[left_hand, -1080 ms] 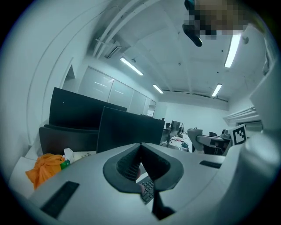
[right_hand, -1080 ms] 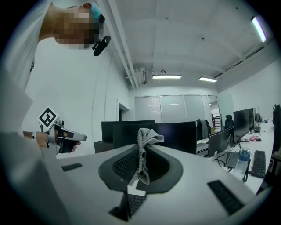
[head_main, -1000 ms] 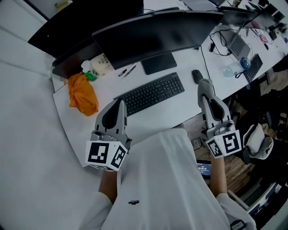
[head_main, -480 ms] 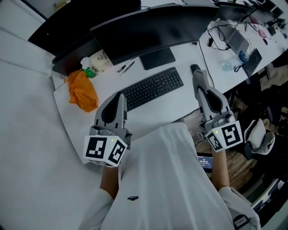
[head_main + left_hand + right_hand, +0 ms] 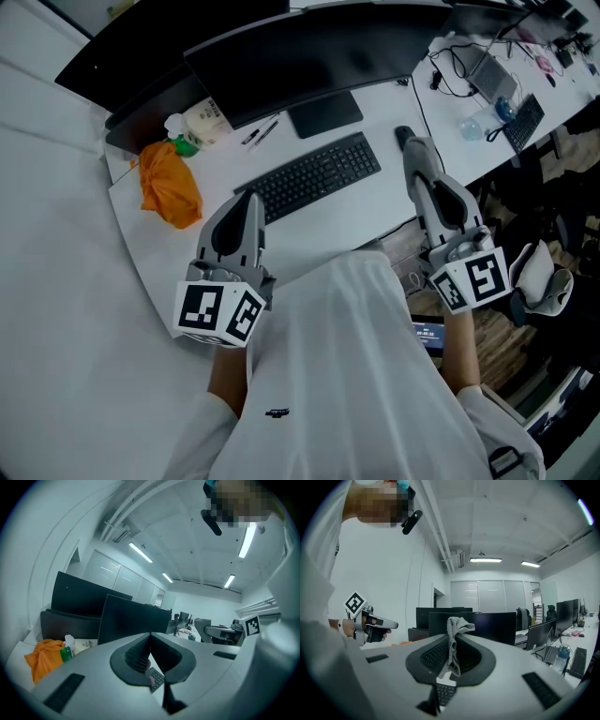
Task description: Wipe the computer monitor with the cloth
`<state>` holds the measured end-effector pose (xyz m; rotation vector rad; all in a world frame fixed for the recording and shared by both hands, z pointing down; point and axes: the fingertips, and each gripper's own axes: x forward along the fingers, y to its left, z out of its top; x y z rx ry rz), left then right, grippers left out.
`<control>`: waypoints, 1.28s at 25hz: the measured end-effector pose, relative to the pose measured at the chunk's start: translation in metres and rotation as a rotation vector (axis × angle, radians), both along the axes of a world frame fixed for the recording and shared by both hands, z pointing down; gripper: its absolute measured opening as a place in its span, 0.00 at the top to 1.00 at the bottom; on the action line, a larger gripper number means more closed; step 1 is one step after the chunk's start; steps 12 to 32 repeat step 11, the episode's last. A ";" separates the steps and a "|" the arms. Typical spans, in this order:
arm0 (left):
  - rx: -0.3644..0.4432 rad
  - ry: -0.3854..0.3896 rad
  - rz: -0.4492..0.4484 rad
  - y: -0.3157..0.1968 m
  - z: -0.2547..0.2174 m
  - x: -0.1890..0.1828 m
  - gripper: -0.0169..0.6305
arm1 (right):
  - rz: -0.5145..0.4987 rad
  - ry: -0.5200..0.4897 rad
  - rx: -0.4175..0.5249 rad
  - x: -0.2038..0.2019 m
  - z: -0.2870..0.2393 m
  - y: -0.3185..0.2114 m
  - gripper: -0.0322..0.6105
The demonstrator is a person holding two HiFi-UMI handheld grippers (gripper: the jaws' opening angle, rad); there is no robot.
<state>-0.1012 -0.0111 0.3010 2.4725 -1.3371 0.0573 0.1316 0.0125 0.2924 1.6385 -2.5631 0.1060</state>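
Note:
The wide black monitor (image 5: 309,52) stands at the back of the white desk (image 5: 375,216); it also shows in the left gripper view as monitor (image 5: 133,620) and in the right gripper view as monitor (image 5: 497,625). My right gripper (image 5: 419,148) hovers over the desk's right front, beside the mouse (image 5: 403,136), shut on a small grey cloth (image 5: 457,626) that sticks up from the jaws of the right gripper (image 5: 453,637). My left gripper (image 5: 251,199) is over the keyboard's left end; the left gripper (image 5: 150,637) is shut with nothing in it.
A black keyboard (image 5: 309,178) lies in front of the monitor stand. An orange bundle (image 5: 169,183) and a green-capped bottle (image 5: 183,141) sit at the desk's left; two pens (image 5: 261,134) lie behind the keyboard. Cables, a water bottle (image 5: 473,127) and another keyboard crowd the neighbouring desk at the right.
The head view has shifted slightly. Both grippers have stayed near the desk's front edge, the right one a little further forward towards the mouse.

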 end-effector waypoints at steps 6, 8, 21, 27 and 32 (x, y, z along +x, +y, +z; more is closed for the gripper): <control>-0.011 0.004 -0.002 0.003 0.004 -0.002 0.95 | -0.014 0.003 -0.015 -0.008 0.005 0.003 0.90; -0.014 0.004 -0.002 0.004 0.005 -0.002 0.95 | -0.013 0.000 -0.019 -0.008 0.005 0.004 0.90; -0.021 0.003 -0.007 0.005 0.007 -0.003 0.95 | -0.009 -0.015 -0.028 -0.007 0.006 0.006 0.90; -0.021 0.003 -0.007 0.005 0.007 -0.003 0.95 | -0.009 -0.015 -0.028 -0.007 0.006 0.006 0.90; -0.021 0.003 -0.007 0.005 0.007 -0.003 0.95 | -0.009 -0.015 -0.028 -0.007 0.006 0.006 0.90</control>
